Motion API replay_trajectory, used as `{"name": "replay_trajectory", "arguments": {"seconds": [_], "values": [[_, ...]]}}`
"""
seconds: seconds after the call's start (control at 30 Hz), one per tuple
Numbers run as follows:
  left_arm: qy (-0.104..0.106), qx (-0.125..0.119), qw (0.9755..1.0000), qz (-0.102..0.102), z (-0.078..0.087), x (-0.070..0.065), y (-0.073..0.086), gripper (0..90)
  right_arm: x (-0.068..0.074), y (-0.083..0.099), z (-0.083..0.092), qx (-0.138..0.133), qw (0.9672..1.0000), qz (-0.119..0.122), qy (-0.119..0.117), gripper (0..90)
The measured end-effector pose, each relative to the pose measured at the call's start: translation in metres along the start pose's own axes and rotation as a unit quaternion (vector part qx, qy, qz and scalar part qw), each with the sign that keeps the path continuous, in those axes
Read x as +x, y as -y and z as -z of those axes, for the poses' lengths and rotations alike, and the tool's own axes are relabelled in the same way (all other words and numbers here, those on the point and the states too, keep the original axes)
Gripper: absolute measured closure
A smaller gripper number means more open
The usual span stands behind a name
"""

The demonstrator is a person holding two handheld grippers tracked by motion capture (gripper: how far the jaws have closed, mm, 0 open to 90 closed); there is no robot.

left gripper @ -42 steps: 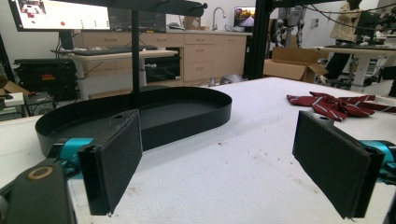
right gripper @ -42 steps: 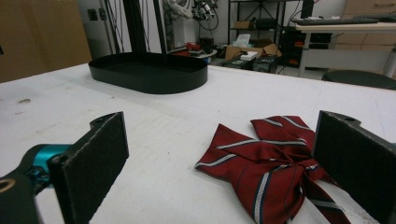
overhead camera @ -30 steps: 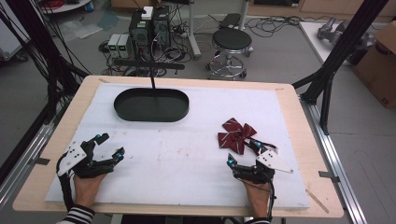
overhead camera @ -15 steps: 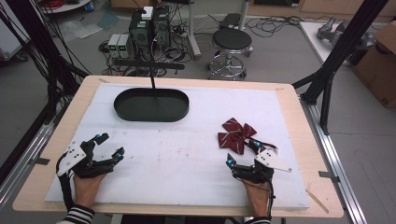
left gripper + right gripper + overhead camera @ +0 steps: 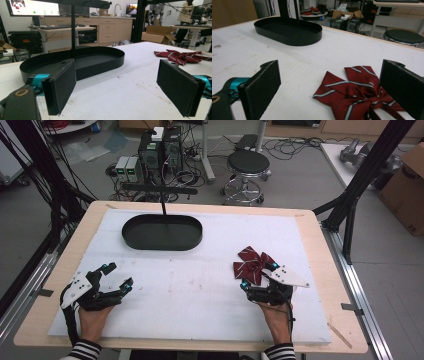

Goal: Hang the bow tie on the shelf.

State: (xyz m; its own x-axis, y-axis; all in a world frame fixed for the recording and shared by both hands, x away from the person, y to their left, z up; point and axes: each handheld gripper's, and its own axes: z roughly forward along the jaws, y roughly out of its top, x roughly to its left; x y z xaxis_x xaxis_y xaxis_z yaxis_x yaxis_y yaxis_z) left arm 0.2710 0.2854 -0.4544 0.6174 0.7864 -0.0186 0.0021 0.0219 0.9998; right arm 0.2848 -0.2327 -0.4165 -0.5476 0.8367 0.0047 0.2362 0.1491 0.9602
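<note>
A dark red striped bow tie (image 5: 252, 263) lies on the white mat right of centre; it also shows in the right gripper view (image 5: 358, 93) and far off in the left gripper view (image 5: 181, 56). My right gripper (image 5: 258, 274) stands open at the bow's near edge, its jaws either side of the bow's near part without touching it. A black oval tray (image 5: 162, 232) sits empty at the back left (image 5: 82, 58) (image 5: 289, 30). My left gripper (image 5: 118, 274) rests open at the front left, nothing between its jaws.
A black post (image 5: 163, 205) rises behind the tray. The white mat (image 5: 200, 285) covers most of the wooden table (image 5: 320, 270). A stool (image 5: 248, 167), computers and cables stand on the floor beyond the far edge.
My right gripper has moved forward toward the bow tie, so its jaws now reach the bow's near edge. The left gripper has stayed in place.
</note>
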Motion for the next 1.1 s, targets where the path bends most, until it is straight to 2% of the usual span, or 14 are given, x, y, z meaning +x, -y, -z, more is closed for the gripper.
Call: {"name": "replay_trajectory", "arguments": {"seconds": [0.23, 0.37, 0.5, 0.57, 0.6, 0.67, 0.77, 0.83, 0.93, 0.97, 1.0, 1.03, 1.07, 1.1], "values": [[0.000, 0.000, 1.0000, 0.001, 0.000, 0.000, 0.000, 16.2, -0.014, -0.025, 0.000, 0.037, 0.9992, 0.014, 0.003, 2.7], [0.000, 0.000, 1.0000, 0.001, 0.000, 0.000, 0.000, 16.2, -0.020, -0.033, -0.001, 0.050, 0.9987, 0.011, 0.006, 2.7], [-0.001, -0.001, 1.0000, 0.003, 0.000, 0.000, 0.000, 16.2, -0.027, -0.042, -0.005, 0.077, 0.9969, 0.014, 0.005, 2.9], [-0.001, -0.001, 1.0000, 0.003, 0.000, 0.000, 0.000, 16.2, -0.030, -0.045, -0.011, 0.103, 0.9944, 0.022, 0.002, 2.9], [-0.001, -0.001, 1.0000, 0.003, 0.000, 0.000, 0.000, 16.2, -0.030, -0.045, -0.011, 0.103, 0.9944, 0.022, 0.002, 2.9], [-0.001, 0.000, 1.0000, 0.001, 0.000, 0.000, 0.000, 16.2, -0.033, -0.046, -0.015, 0.139, 0.9901, 0.023, -0.005, 5.3], [-0.001, -0.001, 1.0000, 0.001, 0.000, 0.000, 0.000, 16.2, -0.036, -0.045, -0.017, 0.155, 0.9874, 0.029, -0.001, 5.3], [-0.001, -0.001, 1.0000, 0.001, 0.000, 0.000, 0.000, 16.2, -0.041, -0.043, -0.019, 0.171, 0.9851, 0.008, -0.014, 5.4], [-0.001, -0.001, 1.0000, 0.004, 0.000, 0.001, 0.000, 16.2, -0.046, -0.038, -0.020, 0.201, 0.9795, -0.009, -0.008, 5.7], [-0.001, -0.002, 1.0000, 0.008, 0.000, 0.001, 0.000, 16.2, -0.046, -0.038, -0.020, 0.201, 0.9795, -0.009, -0.008, 5.7], [-0.001, -0.002, 1.0000, 0.008, 0.000, 0.002, 0.000, 16.2, -0.047, -0.035, -0.021, 0.222, 0.9747, -0.028, 0.006, 11.5], [-0.002, -0.002, 0.9999, 0.010, 0.000, 0.002, 0.000, 16.2, -0.048, -0.034, -0.022, 0.232, 0.9721, -0.030, 0.007, 15.1], [-0.001, -0.003, 0.9999, 0.010, 0.000, 0.002, 0.000, 16.2, -0.048, -0.034, -0.022, 0.232, 0.9721, -0.030, 0.007, 15.1], [-0.001, -0.003, 1.0000, 0.008, 0.000, 0.001, 0.000, 16.2, -0.050, -0.032, -0.023, 0.243, 0.9695, -0.033, 0.013, 16.2]]}}
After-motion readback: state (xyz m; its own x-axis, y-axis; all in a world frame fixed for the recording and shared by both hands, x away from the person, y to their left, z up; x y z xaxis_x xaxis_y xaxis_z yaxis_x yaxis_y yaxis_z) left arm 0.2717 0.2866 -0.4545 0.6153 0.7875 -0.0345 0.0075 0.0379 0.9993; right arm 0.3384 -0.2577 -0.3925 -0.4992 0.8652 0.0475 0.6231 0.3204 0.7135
